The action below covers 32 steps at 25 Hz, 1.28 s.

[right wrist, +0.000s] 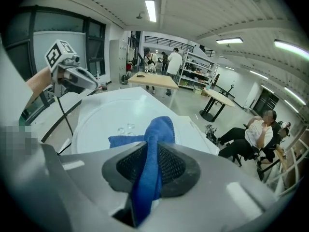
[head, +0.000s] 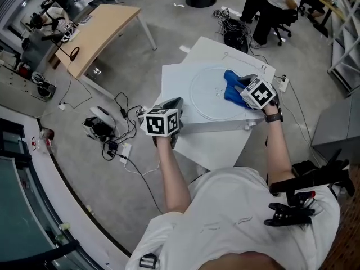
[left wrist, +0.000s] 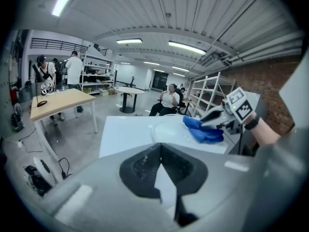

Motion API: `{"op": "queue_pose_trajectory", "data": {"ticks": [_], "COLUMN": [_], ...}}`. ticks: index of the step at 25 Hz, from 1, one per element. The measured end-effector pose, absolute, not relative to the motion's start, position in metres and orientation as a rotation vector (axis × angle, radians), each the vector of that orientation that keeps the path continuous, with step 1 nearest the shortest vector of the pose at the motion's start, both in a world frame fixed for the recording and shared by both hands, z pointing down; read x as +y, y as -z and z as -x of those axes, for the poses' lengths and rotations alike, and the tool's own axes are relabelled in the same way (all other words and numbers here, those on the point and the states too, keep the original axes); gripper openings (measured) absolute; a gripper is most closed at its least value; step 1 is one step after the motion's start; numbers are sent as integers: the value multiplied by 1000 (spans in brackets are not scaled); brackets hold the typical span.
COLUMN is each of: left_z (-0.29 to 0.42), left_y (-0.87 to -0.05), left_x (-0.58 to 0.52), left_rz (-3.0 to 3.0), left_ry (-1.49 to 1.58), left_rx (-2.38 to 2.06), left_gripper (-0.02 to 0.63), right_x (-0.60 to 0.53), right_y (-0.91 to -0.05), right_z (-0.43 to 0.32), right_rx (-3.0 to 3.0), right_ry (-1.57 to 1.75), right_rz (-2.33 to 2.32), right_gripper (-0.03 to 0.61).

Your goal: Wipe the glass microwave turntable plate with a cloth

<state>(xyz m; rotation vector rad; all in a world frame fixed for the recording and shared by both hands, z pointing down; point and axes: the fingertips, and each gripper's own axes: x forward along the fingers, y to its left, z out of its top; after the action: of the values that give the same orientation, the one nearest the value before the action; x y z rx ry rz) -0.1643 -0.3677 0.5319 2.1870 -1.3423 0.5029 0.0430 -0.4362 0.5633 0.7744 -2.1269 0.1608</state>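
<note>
The round glass turntable plate (head: 211, 94) lies flat on the white table (head: 180, 80). A blue cloth (head: 232, 86) rests on the plate's right part, and my right gripper (head: 243, 83) is shut on it. In the right gripper view the cloth (right wrist: 157, 129) runs up between the jaws of the right gripper (right wrist: 154, 146) and spreads onto the plate (right wrist: 104, 120). My left gripper (head: 171, 104) hangs at the table's near left edge, shut and holding nothing. In the left gripper view the left gripper (left wrist: 161, 146) points across the table at the plate (left wrist: 169, 127), the cloth (left wrist: 203, 132) and the right gripper (left wrist: 212, 116).
A wooden table (head: 101, 30) stands to the far left. Cables and a power strip (head: 109, 134) lie on the floor left of the white table. A person sits on a chair (head: 275, 4) behind it. A power strip (head: 283, 83) sits at the table's right edge.
</note>
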Motion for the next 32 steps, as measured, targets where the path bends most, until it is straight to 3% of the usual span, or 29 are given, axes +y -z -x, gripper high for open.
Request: {"op": "queue_pose_trajectory", "data": {"ticks": [6,13,23,32], "left_z": [135,138,183,186], "left_y": [-534,-533,-537,-531], "left_x": [-373,-366,-350,-350], "left_rz": [-2227,-2216,-2151,-2146], "left_ry": [-537,-550,-519,-495], "left_rx": [-1276,-1282,-1388,-1417], "left_gripper": [3,3,3,3], "right_x": [-373,-333,-376,-446], "right_y": [-562,-561,-564,-566], "right_z": [-40,24,109,114], "right_rx": [-2152,-2240,-2305,-2298], "right_ry": [-139,-89,-38,-87], "right_rz": [-625,-417,-368,-548], "right_gripper": [72,72,72,72]}}
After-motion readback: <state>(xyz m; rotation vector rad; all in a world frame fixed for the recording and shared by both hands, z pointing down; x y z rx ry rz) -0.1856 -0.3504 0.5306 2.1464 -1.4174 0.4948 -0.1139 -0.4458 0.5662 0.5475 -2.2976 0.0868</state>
